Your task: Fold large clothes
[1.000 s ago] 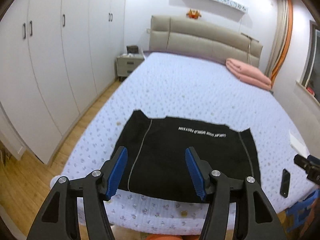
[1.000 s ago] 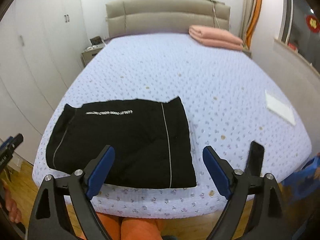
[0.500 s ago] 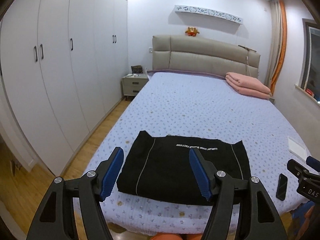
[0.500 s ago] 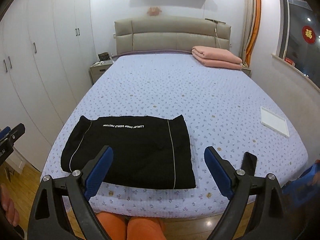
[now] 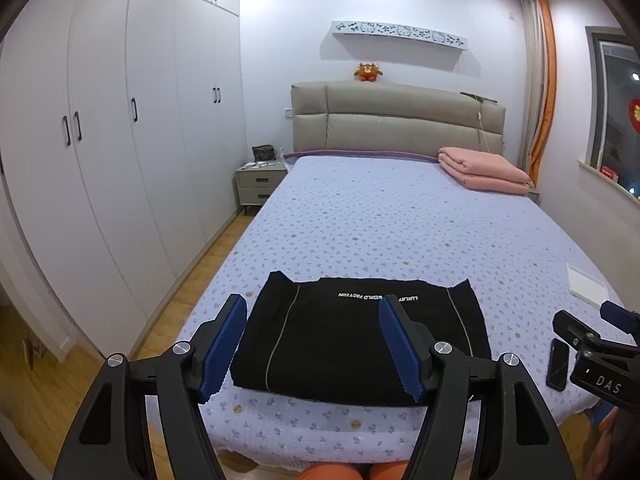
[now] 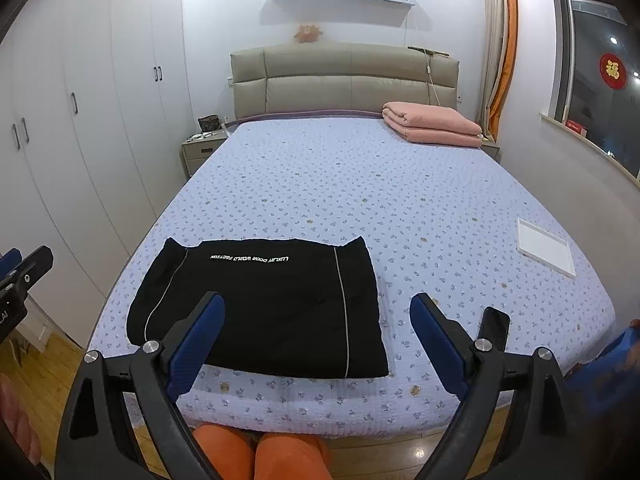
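folded black garment (image 5: 360, 344), a soft knit-looking rectangle with thin pale piping lines running front to back and a row of small white printed letters near its far edge, lies flat on the near end of the bed (image 5: 400, 232), towards the near left corner in the right wrist view (image 6: 260, 300). two small pointed corners stick up at its far edge. the bed wears a quilted lilac cover, dimpled all over and dotted with tiny flower and bear prints.

left tongs (image 5: 312, 344) hang above the near edge of the garment, their ribbed blue pads on black plastic arms spread apart, with nothing pinched between them. right tongs (image 6: 316, 340) are likewise spread wide and hold nothing, clear of the cloth.

a slim black glossy phone (image 5: 558, 364) lies on the cover near the right edge, just right of the garment. farther right sits a flat white rectangular pad (image 6: 546, 246). a thick folded pink blanket (image 5: 484, 168), plump and rounded at its folds, rests at the far right by the padded beige headboard (image 5: 396, 120). smooth white wardrobe doors with dark bar handles (image 5: 120, 140) line the left wall over a wooden plank floor (image 5: 36, 392). orange-clad knees (image 6: 260, 456) show at the near edge.
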Available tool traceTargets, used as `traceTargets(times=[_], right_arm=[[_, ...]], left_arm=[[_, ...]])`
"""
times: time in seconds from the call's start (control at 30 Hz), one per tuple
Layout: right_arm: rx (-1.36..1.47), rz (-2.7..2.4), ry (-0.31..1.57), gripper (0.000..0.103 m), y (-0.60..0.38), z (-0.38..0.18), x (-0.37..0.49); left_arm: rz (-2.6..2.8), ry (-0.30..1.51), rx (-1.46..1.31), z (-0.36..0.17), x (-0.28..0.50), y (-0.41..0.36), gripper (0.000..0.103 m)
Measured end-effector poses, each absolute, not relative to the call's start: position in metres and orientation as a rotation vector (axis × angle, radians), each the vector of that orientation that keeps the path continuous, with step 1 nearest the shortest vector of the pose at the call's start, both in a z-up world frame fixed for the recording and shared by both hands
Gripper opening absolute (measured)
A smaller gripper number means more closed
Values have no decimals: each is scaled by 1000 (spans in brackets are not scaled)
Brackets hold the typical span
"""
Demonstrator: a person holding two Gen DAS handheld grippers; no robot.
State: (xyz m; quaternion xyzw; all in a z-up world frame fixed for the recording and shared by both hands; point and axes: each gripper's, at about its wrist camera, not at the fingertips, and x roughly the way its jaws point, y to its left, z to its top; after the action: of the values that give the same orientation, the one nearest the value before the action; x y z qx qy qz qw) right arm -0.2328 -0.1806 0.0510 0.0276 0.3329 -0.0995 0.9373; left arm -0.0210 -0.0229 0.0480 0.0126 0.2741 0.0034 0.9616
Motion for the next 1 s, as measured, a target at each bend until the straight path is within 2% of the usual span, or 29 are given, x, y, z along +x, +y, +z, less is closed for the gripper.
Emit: traceTargets(times=[1.0], right_arm=[[62, -171, 669, 95, -180, 57, -243]], left_arm=[[72, 523, 110, 67, -47, -58, 70]])
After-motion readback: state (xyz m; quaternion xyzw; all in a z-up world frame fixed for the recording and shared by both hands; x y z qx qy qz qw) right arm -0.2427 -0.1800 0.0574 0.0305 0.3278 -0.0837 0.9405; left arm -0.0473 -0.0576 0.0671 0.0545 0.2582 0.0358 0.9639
